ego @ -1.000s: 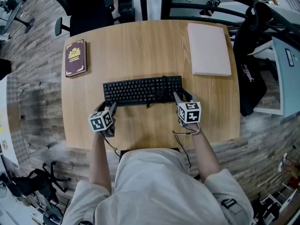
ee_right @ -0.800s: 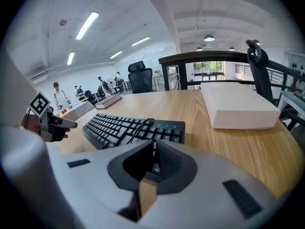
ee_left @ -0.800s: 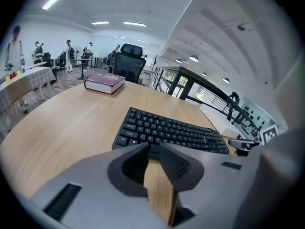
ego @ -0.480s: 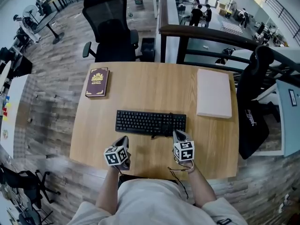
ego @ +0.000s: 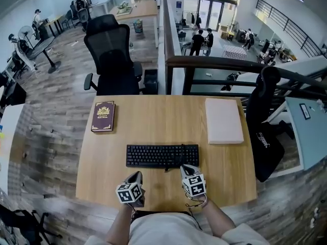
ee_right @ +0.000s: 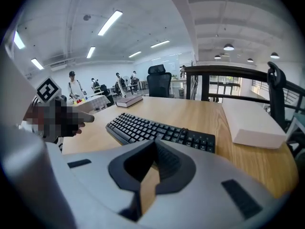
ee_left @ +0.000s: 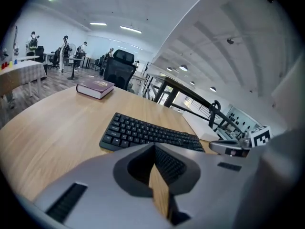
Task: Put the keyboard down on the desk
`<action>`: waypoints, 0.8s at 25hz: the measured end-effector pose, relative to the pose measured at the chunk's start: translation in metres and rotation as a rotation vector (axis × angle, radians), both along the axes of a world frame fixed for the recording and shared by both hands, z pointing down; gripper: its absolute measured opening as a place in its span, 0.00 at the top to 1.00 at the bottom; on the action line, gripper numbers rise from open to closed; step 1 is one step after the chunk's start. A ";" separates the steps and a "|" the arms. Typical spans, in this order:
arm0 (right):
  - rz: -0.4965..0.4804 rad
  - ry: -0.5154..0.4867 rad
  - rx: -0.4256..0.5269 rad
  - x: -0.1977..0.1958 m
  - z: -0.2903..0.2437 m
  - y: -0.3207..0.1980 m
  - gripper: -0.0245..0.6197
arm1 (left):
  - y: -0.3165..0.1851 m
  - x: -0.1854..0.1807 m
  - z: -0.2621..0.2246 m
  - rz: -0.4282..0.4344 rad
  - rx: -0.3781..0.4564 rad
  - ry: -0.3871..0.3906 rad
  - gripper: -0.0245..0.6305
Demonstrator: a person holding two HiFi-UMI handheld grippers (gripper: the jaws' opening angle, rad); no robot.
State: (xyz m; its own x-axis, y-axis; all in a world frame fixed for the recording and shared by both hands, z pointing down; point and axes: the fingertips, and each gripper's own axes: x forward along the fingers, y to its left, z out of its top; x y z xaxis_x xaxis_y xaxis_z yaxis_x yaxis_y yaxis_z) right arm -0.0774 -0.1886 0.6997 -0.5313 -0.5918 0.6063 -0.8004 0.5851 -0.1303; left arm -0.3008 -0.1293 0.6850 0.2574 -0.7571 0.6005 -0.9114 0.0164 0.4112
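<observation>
keyboard (ego: 162, 155) is seen flat on desk (ego: 153, 121), centre-front, clear of both grippers; its near edge is partly hidden behind the jaws in both gripper views. left gripper (ego: 136, 177) & right gripper (ego: 185, 168) are seen w/ jaws pressed together, nothing btwn. forearms (ego: 120, 223) are cut off at frame bottom.

No readable text. Book (ego: 103, 116) cover gold print too small; keyboard (ego: 162, 155) key legends blurred.
</observation>
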 end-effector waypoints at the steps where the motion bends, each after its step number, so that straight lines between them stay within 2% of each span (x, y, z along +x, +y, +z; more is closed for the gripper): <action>1: -0.005 0.012 0.007 -0.003 -0.002 0.001 0.96 | -0.001 0.000 -0.004 0.014 0.013 0.002 0.95; 5: 0.001 0.024 0.021 -0.017 -0.016 0.010 0.96 | -0.003 0.003 -0.023 0.081 0.058 0.001 0.95; 10: 0.011 0.000 0.065 -0.040 -0.037 0.016 0.96 | -0.015 0.003 -0.056 0.144 0.160 -0.015 0.95; 15: 0.024 -0.060 0.127 -0.058 -0.070 0.013 0.96 | -0.027 -0.002 -0.089 0.145 0.240 -0.047 0.95; 20: 0.031 -0.073 0.206 -0.069 -0.102 0.003 0.96 | -0.039 -0.002 -0.116 0.165 0.304 -0.090 0.95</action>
